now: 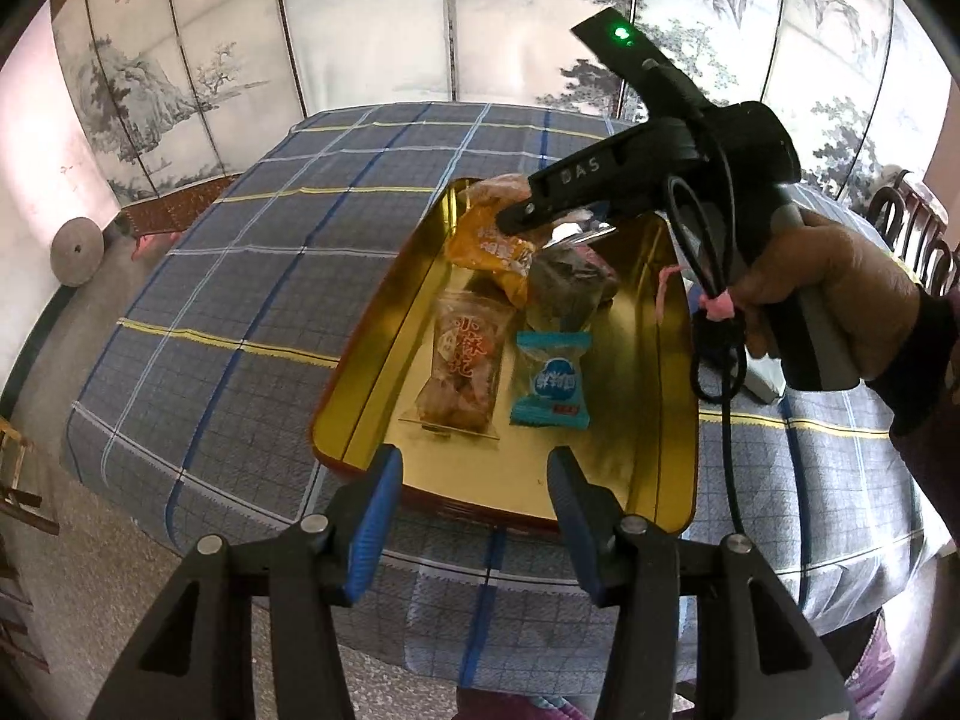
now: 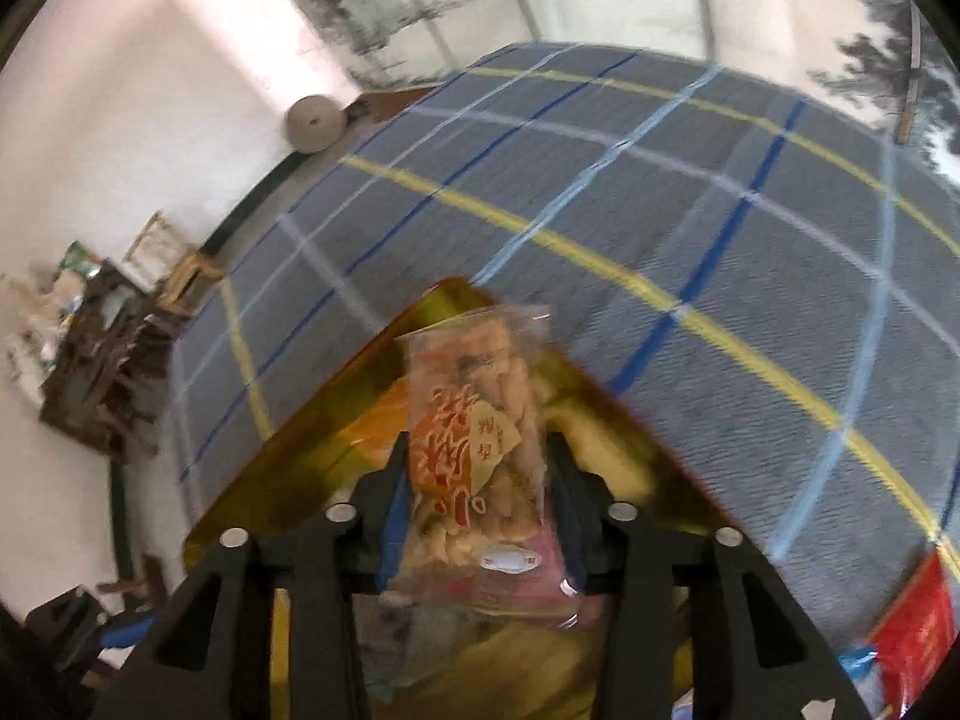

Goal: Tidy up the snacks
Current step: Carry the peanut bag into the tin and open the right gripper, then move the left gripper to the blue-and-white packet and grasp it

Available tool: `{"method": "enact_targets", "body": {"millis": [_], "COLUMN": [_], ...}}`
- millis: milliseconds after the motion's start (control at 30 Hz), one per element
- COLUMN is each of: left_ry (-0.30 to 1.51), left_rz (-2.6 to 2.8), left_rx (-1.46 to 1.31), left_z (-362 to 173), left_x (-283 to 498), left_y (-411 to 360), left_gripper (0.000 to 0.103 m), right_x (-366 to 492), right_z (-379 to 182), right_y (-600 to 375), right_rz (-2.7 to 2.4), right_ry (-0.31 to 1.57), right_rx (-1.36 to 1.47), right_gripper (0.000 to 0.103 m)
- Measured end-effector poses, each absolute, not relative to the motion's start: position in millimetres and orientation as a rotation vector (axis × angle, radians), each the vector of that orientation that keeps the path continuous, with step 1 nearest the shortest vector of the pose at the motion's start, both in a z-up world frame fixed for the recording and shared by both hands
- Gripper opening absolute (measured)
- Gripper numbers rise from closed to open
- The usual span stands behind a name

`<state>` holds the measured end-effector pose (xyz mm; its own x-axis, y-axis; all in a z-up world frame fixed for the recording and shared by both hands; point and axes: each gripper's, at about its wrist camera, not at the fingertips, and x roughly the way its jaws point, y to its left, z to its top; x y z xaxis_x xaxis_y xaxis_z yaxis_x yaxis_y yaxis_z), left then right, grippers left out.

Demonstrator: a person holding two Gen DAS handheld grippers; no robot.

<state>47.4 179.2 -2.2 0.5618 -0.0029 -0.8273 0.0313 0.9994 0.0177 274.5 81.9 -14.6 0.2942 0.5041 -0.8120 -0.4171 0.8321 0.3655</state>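
Observation:
A gold tin tray (image 1: 372,372) lies on the plaid tablecloth. In it are a clear packet with red characters (image 1: 462,366), a blue-and-white packet (image 1: 552,381), an orange packet (image 1: 489,252) and a dark packet (image 1: 570,288). My left gripper (image 1: 474,498) is open and empty at the tray's near edge. My right gripper (image 2: 477,480) is shut on a clear snack packet with red characters (image 2: 480,420) and holds it over the tray's far end (image 2: 444,300). In the left wrist view the right gripper's fingers (image 1: 528,210) sit above the orange packet.
The plaid-covered table (image 1: 240,276) stretches to the left and behind the tray. A red packet (image 2: 918,642) lies at the right edge of the right wrist view. A painted folding screen (image 1: 360,30) stands behind the table. A chair (image 1: 918,228) is at the right.

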Motion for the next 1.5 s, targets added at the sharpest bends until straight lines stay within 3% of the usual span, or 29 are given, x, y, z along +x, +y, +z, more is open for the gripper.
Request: {"method": "enact_targets", "body": {"millis": [167,433,800,1167,1500], "left_ry": [0.970,0.947,0.942,1.169,1.340], "left_rz": [-0.012,-0.006,-0.121,-0.348,-0.084], "left_rx": [0.027,0.046,0.118,-0.102,-0.399], "left_z": [0.0,11.0,22.7,14.4,-38.5], "left_x": [46.6,36.6,25.1,72.7,157.7], "left_y": [179.1,169.4,119.0,36.7,16.7], "left_gripper": [0.051,0.051,0.051,0.051,0.051], "right_x": [253.9,166.2,51.3,18.8,6.0], "right_z": [7.7,38.3,-2.2,-37.8,-29.5], "right_y": [44.6,-41.8,-203.8,-278.7,-282.2], "right_rz": [0.662,0.560,0.123,-0.012,0.124], "right_ry": [1.001,0.808,0.846,0.844,0.741], "right_rx": [0.243,0.279,0.226,0.277,0.340], "right_gripper": [0.062,0.062,0.063,0.063,0.065]}}
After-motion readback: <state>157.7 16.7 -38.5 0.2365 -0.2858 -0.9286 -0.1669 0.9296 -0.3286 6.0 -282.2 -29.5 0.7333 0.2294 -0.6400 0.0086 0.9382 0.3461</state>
